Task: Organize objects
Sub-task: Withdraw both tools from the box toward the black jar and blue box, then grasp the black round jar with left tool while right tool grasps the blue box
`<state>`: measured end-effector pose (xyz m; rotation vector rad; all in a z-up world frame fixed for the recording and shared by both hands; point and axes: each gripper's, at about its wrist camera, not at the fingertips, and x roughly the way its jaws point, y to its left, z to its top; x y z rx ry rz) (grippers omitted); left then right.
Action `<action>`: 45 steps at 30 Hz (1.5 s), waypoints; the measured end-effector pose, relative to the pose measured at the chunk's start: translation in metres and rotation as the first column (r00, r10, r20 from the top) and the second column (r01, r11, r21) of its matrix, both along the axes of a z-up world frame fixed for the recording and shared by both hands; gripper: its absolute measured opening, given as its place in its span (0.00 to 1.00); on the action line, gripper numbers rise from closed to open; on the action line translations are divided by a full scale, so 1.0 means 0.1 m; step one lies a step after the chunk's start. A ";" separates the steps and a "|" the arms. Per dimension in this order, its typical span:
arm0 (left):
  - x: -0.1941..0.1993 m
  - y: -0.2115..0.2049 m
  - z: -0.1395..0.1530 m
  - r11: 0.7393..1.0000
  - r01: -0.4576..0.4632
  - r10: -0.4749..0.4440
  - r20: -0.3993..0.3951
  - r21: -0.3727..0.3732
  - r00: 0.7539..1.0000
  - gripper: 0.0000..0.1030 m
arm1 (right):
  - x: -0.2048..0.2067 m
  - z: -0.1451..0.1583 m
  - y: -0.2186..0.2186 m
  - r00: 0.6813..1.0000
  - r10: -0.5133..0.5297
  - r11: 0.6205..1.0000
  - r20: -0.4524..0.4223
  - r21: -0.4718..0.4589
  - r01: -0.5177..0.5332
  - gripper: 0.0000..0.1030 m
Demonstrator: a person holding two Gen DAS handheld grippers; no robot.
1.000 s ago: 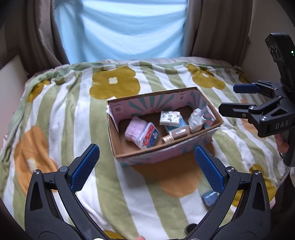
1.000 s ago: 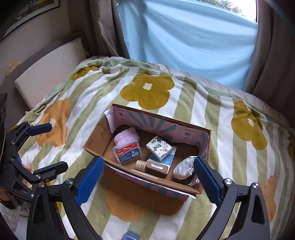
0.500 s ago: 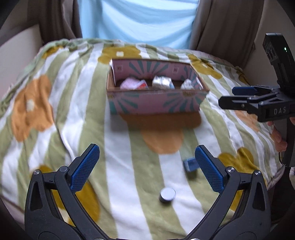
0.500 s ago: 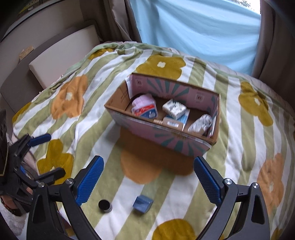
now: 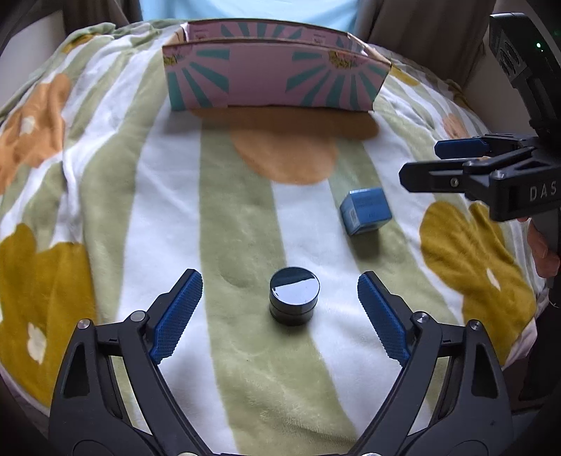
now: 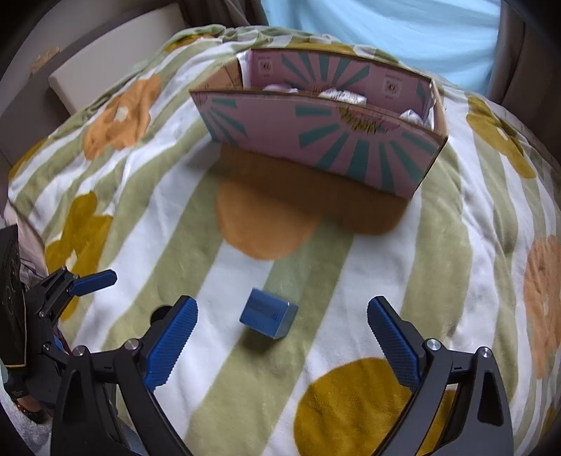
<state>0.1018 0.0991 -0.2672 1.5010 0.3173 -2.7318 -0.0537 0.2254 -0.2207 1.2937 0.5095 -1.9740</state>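
A black round jar (image 5: 294,295) stands on the flowered blanket between the open fingers of my left gripper (image 5: 279,314). A small blue box (image 5: 365,210) lies to its right and farther off; in the right wrist view the blue box (image 6: 269,313) lies between the open fingers of my right gripper (image 6: 282,333), a little ahead of them. The pink cardboard box (image 5: 273,80) with teal rays stands at the back; it also shows in the right wrist view (image 6: 322,140), with white and pink items inside. My right gripper (image 5: 438,161) shows at the left view's right edge.
The striped, flowered blanket (image 5: 140,217) covers a soft bed. A beige headboard pad (image 6: 105,66) is at the left. Curtains (image 6: 385,31) hang behind the box. My left gripper (image 6: 84,284) shows at the right view's left edge.
Both grippers have dropped low and pulled back from the cardboard box. The jar now lies between my left fingers and the blue box between my right fingers. The box's contents are mostly hidden.
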 end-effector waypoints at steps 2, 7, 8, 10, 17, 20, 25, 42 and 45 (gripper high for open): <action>0.01 0.02 -0.07 1.000 0.002 -0.002 0.000 0.011 1.000 0.86 | 0.02 -0.13 0.00 1.000 0.009 1.000 0.001 0.024 -0.009 0.90; 0.02 0.06 -0.22 1.000 -0.002 0.002 0.014 0.017 1.000 0.74 | 0.03 -0.41 -0.03 0.999 0.042 0.998 0.007 0.052 -0.043 0.87; 0.02 0.07 -0.25 1.000 -0.002 0.001 0.013 0.019 1.000 0.73 | 0.02 -0.44 -0.04 0.999 0.047 0.997 0.008 0.054 -0.047 0.86; 0.02 0.08 -0.30 1.000 -0.002 0.001 0.021 0.022 1.000 0.67 | 0.01 -0.51 -0.07 0.999 0.052 0.997 0.011 0.062 -0.053 0.83; -0.04 0.15 -0.38 1.000 -0.014 0.014 0.038 -0.005 0.999 0.64 | 0.00 -0.65 -0.17 0.998 0.069 0.994 0.012 0.085 -0.070 0.73; -0.05 0.15 -0.38 1.000 -0.023 0.023 0.036 -0.005 0.999 0.57 | 0.01 -0.68 -0.19 0.997 0.072 0.994 0.018 0.083 -0.073 0.69; -0.09 0.18 -0.41 1.000 -0.006 0.006 0.033 -0.017 0.999 0.47 | 0.02 -0.70 -0.22 0.997 0.074 0.994 0.024 0.083 -0.076 0.62; -0.09 0.16 -0.37 1.000 -0.004 0.003 0.037 0.016 0.999 0.31 | 0.03 -0.70 -0.21 0.997 0.054 0.997 0.049 0.061 -0.057 0.45; -0.08 0.15 -0.33 1.000 0.002 -0.002 0.033 0.018 0.999 0.31 | 0.03 -0.65 -0.19 0.998 0.046 0.998 0.051 0.051 -0.048 0.41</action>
